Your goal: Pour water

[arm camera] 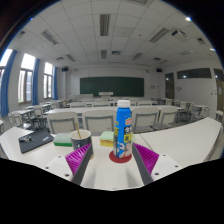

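1 bottle (123, 130) upright on table (180, 145) | gripper (108, 158) open | cup (81, 138) beside bottle

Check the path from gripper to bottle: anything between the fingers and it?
Nothing visible blocks it. The bottle stands upright on the table just ahead of the open gripper, roughly centred on the gap. The cup sits left of the bottle, off the line.

Blue-labelled white bottle (123, 130), green sponge (64, 140).
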`<state>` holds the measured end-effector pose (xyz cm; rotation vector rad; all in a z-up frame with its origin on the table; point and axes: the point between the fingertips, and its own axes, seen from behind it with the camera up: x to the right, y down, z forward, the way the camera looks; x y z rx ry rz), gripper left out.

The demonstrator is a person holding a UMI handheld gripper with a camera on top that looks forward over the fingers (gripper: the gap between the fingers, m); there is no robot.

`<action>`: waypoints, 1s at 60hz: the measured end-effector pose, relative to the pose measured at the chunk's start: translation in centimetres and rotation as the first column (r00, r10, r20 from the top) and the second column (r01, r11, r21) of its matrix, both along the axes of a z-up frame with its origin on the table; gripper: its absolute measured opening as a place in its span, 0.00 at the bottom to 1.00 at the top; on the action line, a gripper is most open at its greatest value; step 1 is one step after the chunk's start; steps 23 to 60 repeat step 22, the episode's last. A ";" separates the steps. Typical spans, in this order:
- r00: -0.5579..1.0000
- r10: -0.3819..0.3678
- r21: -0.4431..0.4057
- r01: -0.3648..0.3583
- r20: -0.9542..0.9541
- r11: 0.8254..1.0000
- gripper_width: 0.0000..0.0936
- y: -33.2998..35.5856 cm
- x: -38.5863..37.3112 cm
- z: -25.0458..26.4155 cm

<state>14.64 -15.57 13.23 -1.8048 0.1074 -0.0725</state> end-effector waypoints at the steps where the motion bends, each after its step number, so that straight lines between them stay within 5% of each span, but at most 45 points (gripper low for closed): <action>1: 1.000 0.010 0.000 -0.010 -0.001 1.000 0.90 -0.6 -0.5 0.0; 22: 0.964 0.190 0.090 -0.176 -0.187 0.980 0.90 -7.7 -9.8 -0.7; 60: 0.964 0.190 0.090 -0.176 -0.187 0.980 0.90 -7.7 -9.8 -0.7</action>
